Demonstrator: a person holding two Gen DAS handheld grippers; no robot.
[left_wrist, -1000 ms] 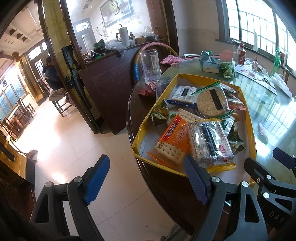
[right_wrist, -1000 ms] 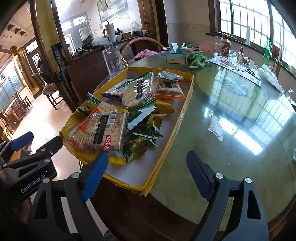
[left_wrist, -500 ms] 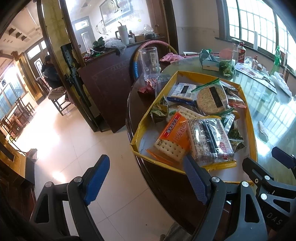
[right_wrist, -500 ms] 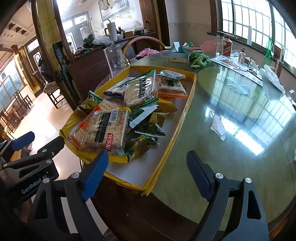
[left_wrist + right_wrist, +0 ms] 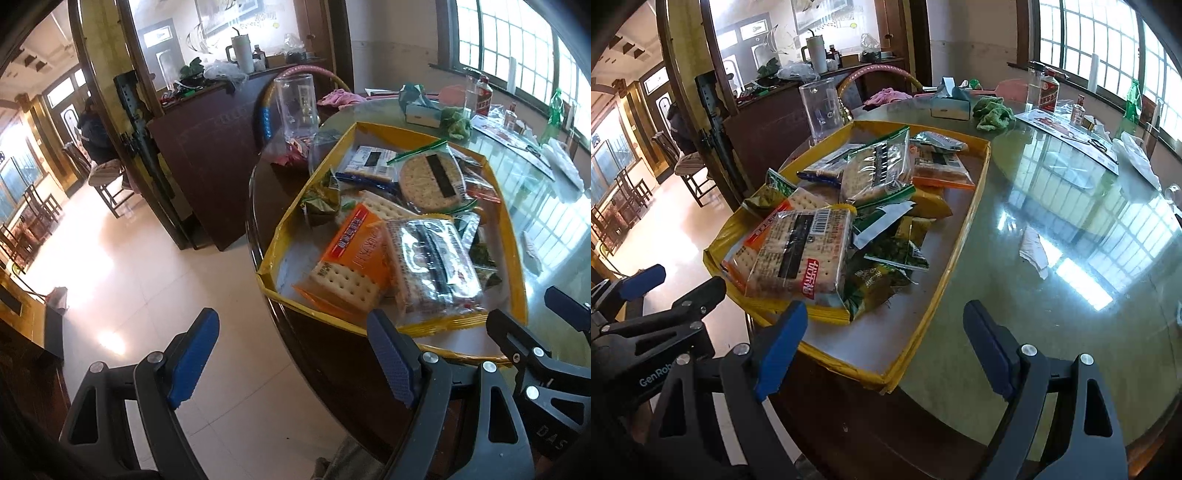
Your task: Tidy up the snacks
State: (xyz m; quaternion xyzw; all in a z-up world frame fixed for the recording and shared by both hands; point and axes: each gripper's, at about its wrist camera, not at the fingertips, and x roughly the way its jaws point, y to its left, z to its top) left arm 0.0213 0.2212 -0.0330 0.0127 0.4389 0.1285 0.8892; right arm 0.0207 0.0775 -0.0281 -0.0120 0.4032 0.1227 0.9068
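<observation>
Nearest the cameras, the left gripper (image 5: 293,356) and right gripper (image 5: 886,345) hover short of the yellow tray (image 5: 964,236), fingers spread wide and holding nothing. In the tray, on the near edge of the round glass-topped counter (image 5: 1071,236), the snacks lie in a loose, overlapping heap: a clear cracker pack (image 5: 801,254) on an orange cracker pack (image 5: 354,258), green packets (image 5: 894,254) beside them, a round cracker bag (image 5: 430,179) behind. Gathered yet unsorted, the heap fits either an early or a late stage. Beyond the tray stand a clear cup (image 5: 820,107), a tissue box (image 5: 951,103) and bottles (image 5: 1049,90) by the windows; left of it, tiled floor.
</observation>
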